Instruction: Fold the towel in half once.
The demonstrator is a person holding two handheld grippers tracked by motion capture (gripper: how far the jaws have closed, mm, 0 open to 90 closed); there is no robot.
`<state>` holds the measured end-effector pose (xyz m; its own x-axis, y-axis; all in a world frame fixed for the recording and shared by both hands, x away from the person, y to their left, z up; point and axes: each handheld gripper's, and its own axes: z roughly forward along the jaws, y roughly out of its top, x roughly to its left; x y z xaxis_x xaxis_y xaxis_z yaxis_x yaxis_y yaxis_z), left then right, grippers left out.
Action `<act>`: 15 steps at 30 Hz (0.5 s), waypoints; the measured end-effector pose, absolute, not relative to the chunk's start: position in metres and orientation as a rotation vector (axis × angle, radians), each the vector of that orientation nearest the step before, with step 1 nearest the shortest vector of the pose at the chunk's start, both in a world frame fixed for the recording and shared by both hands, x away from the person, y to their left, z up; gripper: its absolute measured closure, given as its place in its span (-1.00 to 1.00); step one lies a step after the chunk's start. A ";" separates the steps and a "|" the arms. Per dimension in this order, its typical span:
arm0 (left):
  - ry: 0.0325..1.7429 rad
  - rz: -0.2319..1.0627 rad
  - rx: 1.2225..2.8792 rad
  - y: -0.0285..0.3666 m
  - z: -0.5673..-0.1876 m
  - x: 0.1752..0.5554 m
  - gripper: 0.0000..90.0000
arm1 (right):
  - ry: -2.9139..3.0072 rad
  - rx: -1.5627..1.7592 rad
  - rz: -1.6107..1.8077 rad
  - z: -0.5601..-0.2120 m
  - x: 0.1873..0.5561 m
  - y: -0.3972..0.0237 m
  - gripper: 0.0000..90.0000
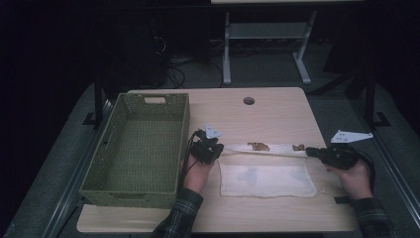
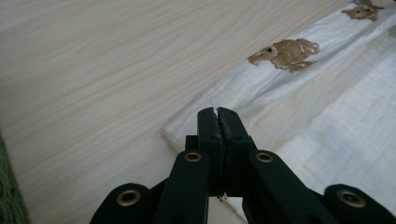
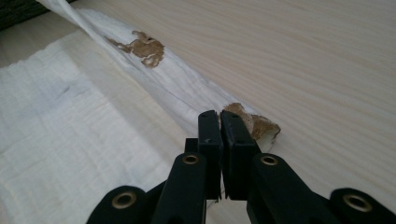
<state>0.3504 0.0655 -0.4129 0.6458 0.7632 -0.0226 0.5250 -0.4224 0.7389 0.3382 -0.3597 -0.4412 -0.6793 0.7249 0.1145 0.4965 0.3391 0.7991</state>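
A white cloth (image 1: 267,179) with brown animal prints (image 1: 258,146) lies on the wooden table (image 1: 267,111). Its far edge is turned over toward the person as a narrow band stretched between the two grippers. My left gripper (image 1: 218,148) is shut on the band's left corner; in the left gripper view the jaws (image 2: 218,113) are pressed together over the cloth (image 2: 327,116). My right gripper (image 1: 310,151) is shut on the right corner. In the right gripper view its jaws (image 3: 219,115) pinch the cloth (image 3: 70,126) beside a brown print (image 3: 254,125).
An empty green woven basket (image 1: 138,148) stands at the table's left, close to the left hand. A round cable hole (image 1: 249,100) sits near the far edge. Bare wood lies beyond the cloth. Desk legs and cables stand on the dark floor behind.
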 end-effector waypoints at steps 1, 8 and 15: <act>1.000 0.414 2.121 0.066 -0.414 0.348 0.97 | 2.344 1.097 1.257 -0.441 0.338 -0.360 0.93; 0.980 0.421 2.128 0.064 -0.413 0.330 0.97 | 2.360 1.080 1.243 -0.444 0.324 -0.362 0.93; 0.988 0.417 2.139 0.064 -0.416 0.314 0.97 | 2.387 1.058 1.232 -0.446 0.312 -0.361 0.93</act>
<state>0.3139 0.0643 -0.4157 0.6519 0.7582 -0.0113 0.5210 -0.4370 0.7332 0.3119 -0.3613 -0.4464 -0.7036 0.7037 0.0993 0.4886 0.3776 0.7866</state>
